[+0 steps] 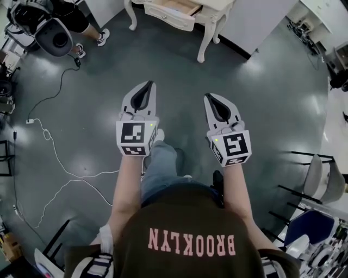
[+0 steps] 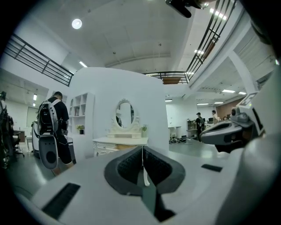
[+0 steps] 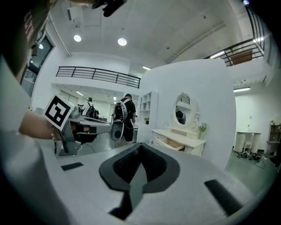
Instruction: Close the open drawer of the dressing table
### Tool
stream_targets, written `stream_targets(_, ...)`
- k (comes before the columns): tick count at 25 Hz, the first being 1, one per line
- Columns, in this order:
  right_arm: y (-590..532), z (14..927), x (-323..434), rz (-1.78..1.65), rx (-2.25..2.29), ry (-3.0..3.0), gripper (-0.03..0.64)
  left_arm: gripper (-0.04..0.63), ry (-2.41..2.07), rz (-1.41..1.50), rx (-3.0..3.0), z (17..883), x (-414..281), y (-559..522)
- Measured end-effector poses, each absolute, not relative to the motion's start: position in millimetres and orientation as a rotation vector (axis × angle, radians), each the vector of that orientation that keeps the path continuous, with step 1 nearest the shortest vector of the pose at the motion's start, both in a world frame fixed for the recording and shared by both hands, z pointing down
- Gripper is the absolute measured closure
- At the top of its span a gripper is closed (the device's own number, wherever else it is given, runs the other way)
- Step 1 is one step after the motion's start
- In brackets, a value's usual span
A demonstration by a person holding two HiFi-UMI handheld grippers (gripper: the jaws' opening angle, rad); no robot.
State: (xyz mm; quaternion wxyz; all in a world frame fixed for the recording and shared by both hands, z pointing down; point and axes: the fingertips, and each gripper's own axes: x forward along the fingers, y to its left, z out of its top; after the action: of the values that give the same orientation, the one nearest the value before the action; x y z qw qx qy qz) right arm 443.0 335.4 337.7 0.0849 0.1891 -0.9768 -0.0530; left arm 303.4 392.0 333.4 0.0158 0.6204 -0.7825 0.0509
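1. Someone stands on a grey floor (image 1: 261,103) with a gripper in each hand, both held out in front at about waist level and pointing roughly level.
2. The left gripper (image 1: 148,84) has its fingers pressed together, with only a thin seam between them and nothing held.
3. The right gripper (image 1: 210,97) is also fully closed and empty, its dark finger pads meeting along one line.
4. The white dressing table (image 1: 213,19) stands well ahead of both sets of fingers, with open floor in between. From the right fingers it lies ahead and a little to the right, and from the left fingers almost straight ahead.
5. Its drawer (image 1: 171,13) is pulled out towards the person, showing a pale wooden inside. It sticks out from the front of the table, under the counter that carries an oval mirror (image 3: 183,113).
6. Another person (image 1: 60,24) wearing a backpack rig stands well off to the left of the left fingers, away from the table.
7. Progress: nothing of the closing is done. The drawer is open and neither gripper touches it or is near it.
8. What remains, as I judge it, is the whole job: walk up to the table, set closed fingers against the drawer front and push it in flush.
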Motion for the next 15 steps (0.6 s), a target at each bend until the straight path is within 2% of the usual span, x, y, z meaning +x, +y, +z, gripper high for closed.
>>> stream_targets(15, 230, 328, 257, -0.109, 0.653, -2.886, 0.618, 0.588, -2.37, 0.167, 1.97, 330, 126, 295)
